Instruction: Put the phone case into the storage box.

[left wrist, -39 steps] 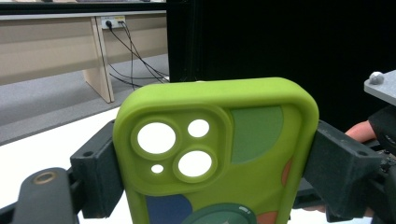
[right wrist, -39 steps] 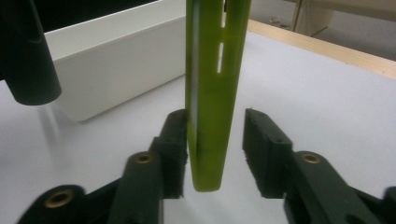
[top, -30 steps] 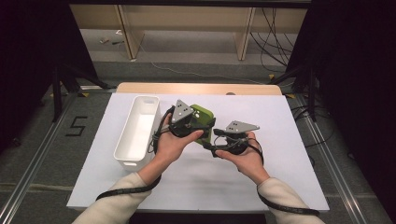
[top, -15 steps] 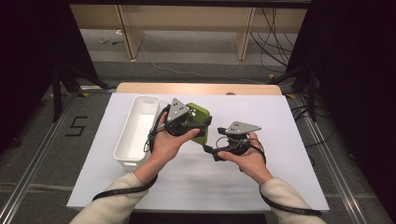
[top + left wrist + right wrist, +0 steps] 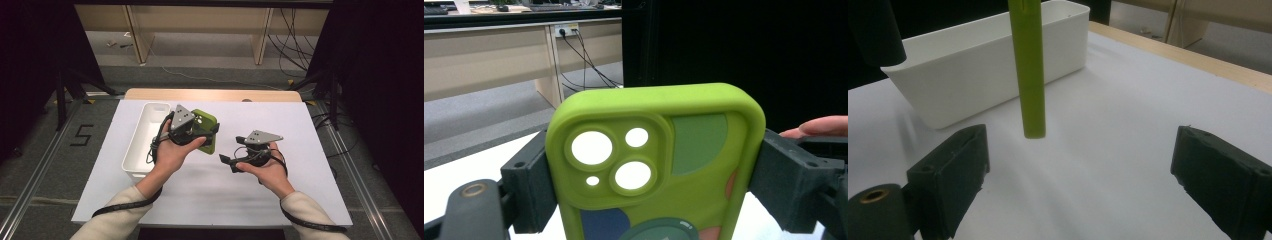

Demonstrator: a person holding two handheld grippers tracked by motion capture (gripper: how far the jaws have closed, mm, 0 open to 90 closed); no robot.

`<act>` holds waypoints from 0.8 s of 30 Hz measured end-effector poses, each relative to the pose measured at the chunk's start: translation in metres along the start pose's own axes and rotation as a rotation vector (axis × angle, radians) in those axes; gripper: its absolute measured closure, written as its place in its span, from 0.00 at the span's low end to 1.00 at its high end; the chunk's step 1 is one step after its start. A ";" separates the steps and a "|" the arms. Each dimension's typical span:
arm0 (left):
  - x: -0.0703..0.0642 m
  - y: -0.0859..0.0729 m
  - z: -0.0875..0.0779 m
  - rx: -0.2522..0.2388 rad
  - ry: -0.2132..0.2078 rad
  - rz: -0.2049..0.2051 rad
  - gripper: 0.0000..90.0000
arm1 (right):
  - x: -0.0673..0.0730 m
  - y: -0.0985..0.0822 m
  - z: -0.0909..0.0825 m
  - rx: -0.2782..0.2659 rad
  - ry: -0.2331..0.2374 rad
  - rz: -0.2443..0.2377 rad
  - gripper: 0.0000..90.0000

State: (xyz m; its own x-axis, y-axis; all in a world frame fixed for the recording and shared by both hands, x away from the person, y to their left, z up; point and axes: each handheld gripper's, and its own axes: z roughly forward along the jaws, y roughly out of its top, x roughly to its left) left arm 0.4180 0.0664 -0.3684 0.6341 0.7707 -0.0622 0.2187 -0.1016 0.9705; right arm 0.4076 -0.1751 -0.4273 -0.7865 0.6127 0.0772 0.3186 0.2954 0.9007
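Note:
A lime-green phone case (image 5: 704, 165) with camera cutouts and coloured patches stands upright between my left gripper's jaws. My left gripper (image 5: 659, 185) is shut on its two long edges. In the high view the case (image 5: 205, 120) is held above the table beside the white bin (image 5: 131, 150). My right gripper (image 5: 229, 162) sits to the right of the case, apart from it. Its jaws have just been opening and have nothing between them. In the right gripper view the case's edge (image 5: 1029, 70) hangs ahead of my right gripper (image 5: 1083, 175), above the white surface.
The long white bin (image 5: 973, 75) lies along the left side of the white table (image 5: 280, 200). A wooden strip (image 5: 210, 95) runs along the far edge. Shelving and cables stand on the floor beyond. A fingertip (image 5: 824, 126) shows past the case.
My right gripper has let go of the case and its jaws have spread. The left gripper has carried the case a little left and away from it.

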 end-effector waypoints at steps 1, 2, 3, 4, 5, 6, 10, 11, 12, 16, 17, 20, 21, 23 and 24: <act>0.000 0.000 -0.001 0.000 0.002 -0.003 0.18 | 0.000 0.000 -0.001 0.001 -0.002 0.002 0.10; 0.001 0.000 -0.001 -0.002 0.005 -0.003 0.18 | -0.001 -0.001 -0.001 0.000 -0.004 0.004 0.10; 0.001 0.000 -0.002 -0.002 0.008 -0.004 0.18 | -0.001 -0.001 -0.001 0.000 -0.004 0.004 0.10; 0.002 0.001 -0.002 -0.002 0.009 -0.003 0.18 | -0.001 -0.001 -0.002 0.000 -0.006 0.003 0.10; 0.003 0.001 -0.003 -0.002 0.010 0.000 0.18 | -0.001 -0.001 -0.002 -0.004 -0.008 0.004 0.10; 0.003 0.001 -0.003 -0.002 0.013 -0.001 0.18 | -0.001 -0.001 -0.003 -0.003 -0.008 0.006 0.10; 0.005 0.002 -0.006 -0.004 0.019 -0.003 0.18 | -0.003 -0.002 -0.005 -0.006 -0.012 0.011 0.10; 0.006 0.002 -0.006 -0.006 0.021 -0.004 0.18 | -0.003 -0.002 -0.005 -0.006 -0.012 0.011 0.10; 0.006 0.002 -0.007 -0.006 0.022 -0.001 0.18 | -0.003 -0.002 -0.005 -0.005 -0.012 0.011 0.10; 0.008 0.001 -0.009 -0.006 0.029 0.000 0.18 | -0.004 -0.003 -0.007 -0.007 -0.013 0.011 0.10; 0.009 0.001 -0.009 -0.005 0.030 -0.001 0.18 | -0.004 -0.003 -0.007 -0.007 -0.014 0.011 0.10; 0.010 0.000 -0.010 -0.002 0.035 -0.001 0.18 | -0.005 -0.004 -0.008 -0.006 -0.017 0.013 0.10; 0.010 0.000 -0.010 -0.003 0.036 -0.002 0.18 | -0.005 -0.004 -0.008 -0.006 -0.017 0.013 0.10; 0.012 0.001 -0.011 -0.003 0.038 -0.001 0.18 | -0.005 -0.004 -0.009 -0.008 -0.017 0.013 0.10; 0.013 0.001 -0.012 -0.005 0.043 -0.002 0.18 | -0.005 -0.004 -0.009 -0.011 -0.019 0.013 0.10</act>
State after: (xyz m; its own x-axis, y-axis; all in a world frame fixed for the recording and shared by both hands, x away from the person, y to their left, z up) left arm 0.4172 0.0838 -0.3653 0.6010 0.7974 -0.0544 0.2161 -0.0966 0.9716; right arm 0.4056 -0.1865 -0.4278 -0.7724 0.6300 0.0806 0.3223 0.2795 0.9044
